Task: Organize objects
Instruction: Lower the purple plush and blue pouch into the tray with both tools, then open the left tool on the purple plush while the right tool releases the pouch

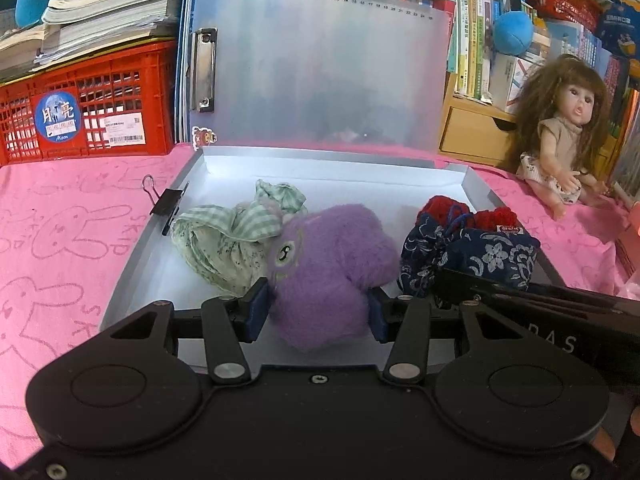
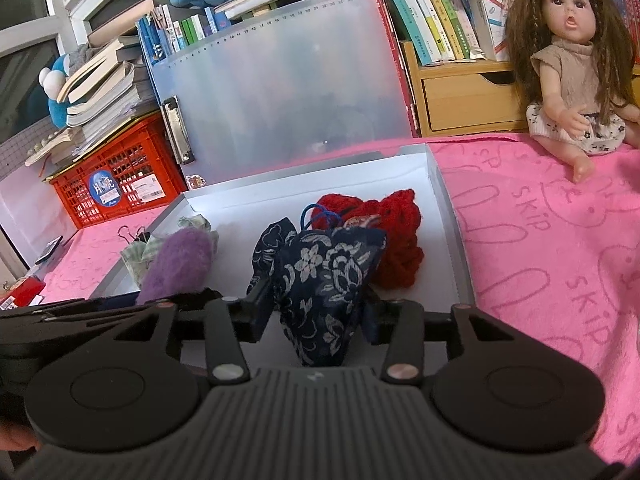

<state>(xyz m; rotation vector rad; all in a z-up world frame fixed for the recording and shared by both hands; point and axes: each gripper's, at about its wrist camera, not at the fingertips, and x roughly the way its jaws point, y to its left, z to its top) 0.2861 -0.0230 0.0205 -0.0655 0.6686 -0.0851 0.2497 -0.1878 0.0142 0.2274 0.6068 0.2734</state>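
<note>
Plush (image 1: 320, 268): pinched in left gripper (image 1: 318, 312), long axis toward box (image 1: 320, 168) back edge.
Pouch (image 2: 320, 280): between right gripper (image 2: 316, 312) pads, contact unclear, upright.

Right gripper (image 2: 318, 312) straddling a navy floral drawstring pouch (image 2: 320, 276) inside an open grey box (image 2: 448, 216), red knitted item (image 2: 394, 236) behind it.
</note>
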